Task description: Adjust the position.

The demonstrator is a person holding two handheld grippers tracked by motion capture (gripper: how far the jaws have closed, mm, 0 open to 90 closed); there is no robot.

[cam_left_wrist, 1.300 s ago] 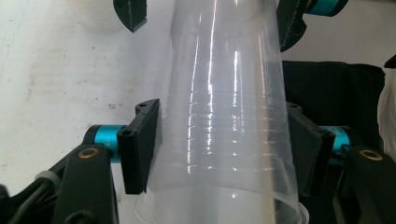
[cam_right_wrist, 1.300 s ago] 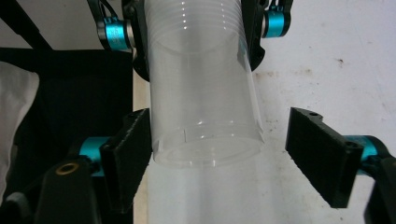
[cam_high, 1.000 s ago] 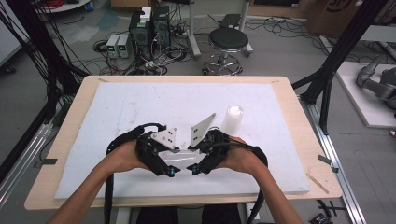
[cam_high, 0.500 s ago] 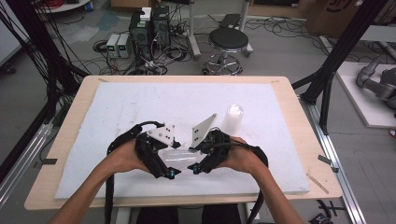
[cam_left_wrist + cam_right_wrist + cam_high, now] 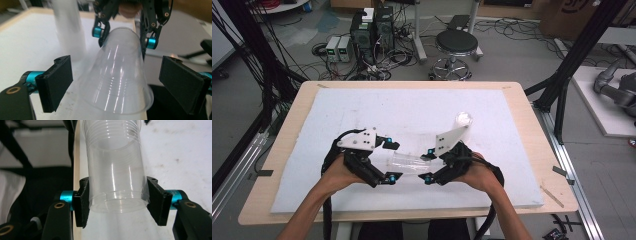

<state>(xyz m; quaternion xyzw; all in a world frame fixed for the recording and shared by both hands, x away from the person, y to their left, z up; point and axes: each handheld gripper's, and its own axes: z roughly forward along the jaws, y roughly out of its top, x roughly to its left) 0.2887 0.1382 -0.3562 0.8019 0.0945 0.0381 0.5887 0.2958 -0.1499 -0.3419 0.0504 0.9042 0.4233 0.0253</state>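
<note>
A clear plastic cup point(image 5: 408, 161) lies on its side in the air between my two grippers, low over the white board point(image 5: 412, 107). My right gripper point(image 5: 428, 165) is shut on the cup's base end, its pads pressing both sides of the cup point(image 5: 113, 157) in the right gripper view point(image 5: 117, 202). My left gripper point(image 5: 393, 161) faces it from the left. Its jaws have just been opening and now stand wide on either side of the cup's rim point(image 5: 117, 75) without touching it, as the left gripper view point(image 5: 120, 85) shows.
A second clear cup point(image 5: 463, 120) stands upright on the board behind the right hand and appears blurred point(image 5: 67, 30) in the left gripper view. The board lies on a wooden table point(image 5: 532, 150). Black frame posts, cables and a stool stand beyond.
The left gripper's jaws have come open and let go of the cup's rim. The two hands have drawn slightly apart, and the right gripper keeps its hold on the cup.
</note>
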